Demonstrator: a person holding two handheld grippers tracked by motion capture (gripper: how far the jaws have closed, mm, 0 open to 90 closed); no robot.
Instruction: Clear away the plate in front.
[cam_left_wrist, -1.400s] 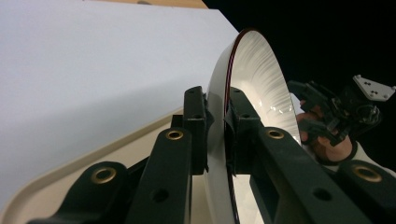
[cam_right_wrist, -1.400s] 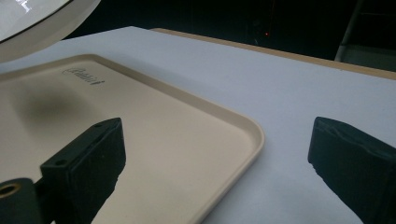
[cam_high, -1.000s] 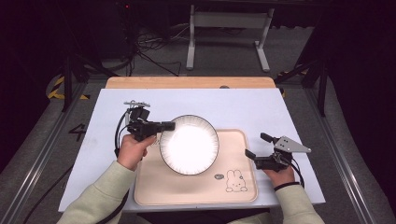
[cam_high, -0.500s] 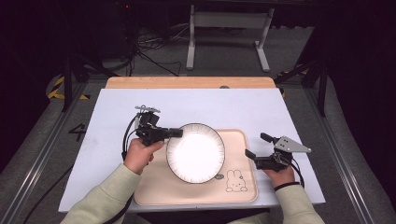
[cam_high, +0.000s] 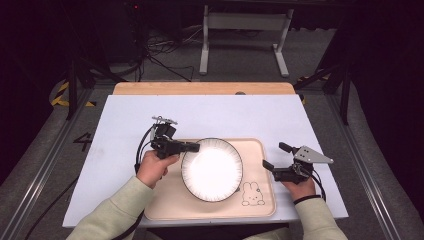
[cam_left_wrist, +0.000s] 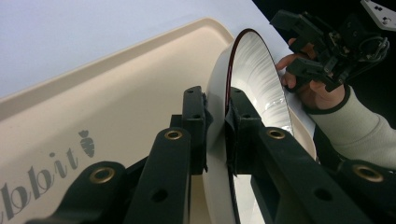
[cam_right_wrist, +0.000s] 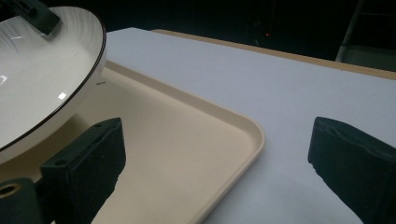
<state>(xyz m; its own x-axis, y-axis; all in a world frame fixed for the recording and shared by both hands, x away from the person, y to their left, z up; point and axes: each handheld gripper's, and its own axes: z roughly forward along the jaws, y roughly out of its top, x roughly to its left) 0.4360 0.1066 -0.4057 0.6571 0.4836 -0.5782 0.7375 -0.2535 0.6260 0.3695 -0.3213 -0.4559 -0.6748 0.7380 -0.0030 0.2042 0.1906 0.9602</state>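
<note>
A white plate (cam_high: 212, 169) with a thin dark rim is over the beige tray (cam_high: 260, 202), which has a rabbit drawing near its front right corner. My left gripper (cam_high: 194, 146) is shut on the plate's left rim. In the left gripper view its jaws pinch the plate's (cam_left_wrist: 254, 70) edge, with the tray (cam_left_wrist: 116, 88) under it. My right gripper (cam_high: 276, 156) stands open at the tray's right edge, holding nothing. The right gripper view has the plate (cam_right_wrist: 42, 70) at left above the tray (cam_right_wrist: 187, 140), its wide-apart jaws straddling the tray's corner.
The tray lies on a white table cover (cam_high: 240, 117) with a wooden strip (cam_high: 200, 88) along the far edge. A metal stand (cam_high: 240, 30) and cables are on the dark floor beyond. Bare cover lies left, right and behind the tray.
My left gripper has carried the plate rightward and nearer, to over the tray's middle. My right gripper has stayed in place, open.
</note>
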